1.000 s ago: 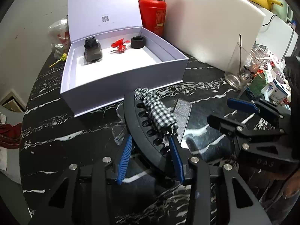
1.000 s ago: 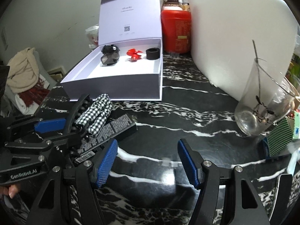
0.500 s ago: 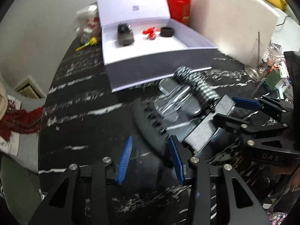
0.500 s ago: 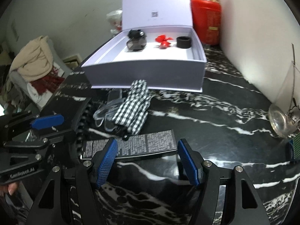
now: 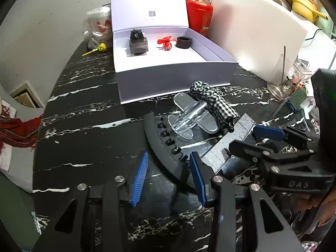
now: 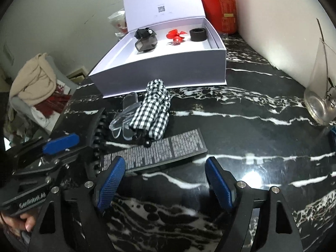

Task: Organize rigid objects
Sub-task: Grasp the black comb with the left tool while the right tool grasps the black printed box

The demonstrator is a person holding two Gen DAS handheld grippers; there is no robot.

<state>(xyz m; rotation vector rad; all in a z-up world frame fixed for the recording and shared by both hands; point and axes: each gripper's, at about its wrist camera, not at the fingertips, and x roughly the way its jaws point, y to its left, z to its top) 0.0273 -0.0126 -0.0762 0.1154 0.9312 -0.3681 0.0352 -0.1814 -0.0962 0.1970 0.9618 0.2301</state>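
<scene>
The left tongs [image 5: 169, 163] are clamped on the near end of a black arc [image 5: 159, 134], a curved band with a row of holes along its inner side. It looks like stiff moulded plastic: light, rigid and smooth enough to twist in the pads if it is swung fast. Because the hold is at one end, the far end will lever. A grip nearer the middle would steady it, taken across the band's flat faces and clear of the holes.

Its long axis runs from the tongs away and to the left, bowing left, with the holes facing right. The far tip sits just beside the clear pieces [image 5: 189, 117] and the checked bundle [image 5: 214, 103], on the counter [image 5: 84, 147] in front of the open box [image 5: 176, 73].

The right tongs [image 6: 166, 168] are opening, and their pads press on nothing. Just beyond them a flat printed strip [image 6: 163, 149] lies on the counter. Its long axis runs left to right with the right end a little farther, and its near left end is beside the left pad. It looks thin, light and stiff, so it is best pinched across its short width. Lying flat, it may need an edge tipped up first.
</scene>
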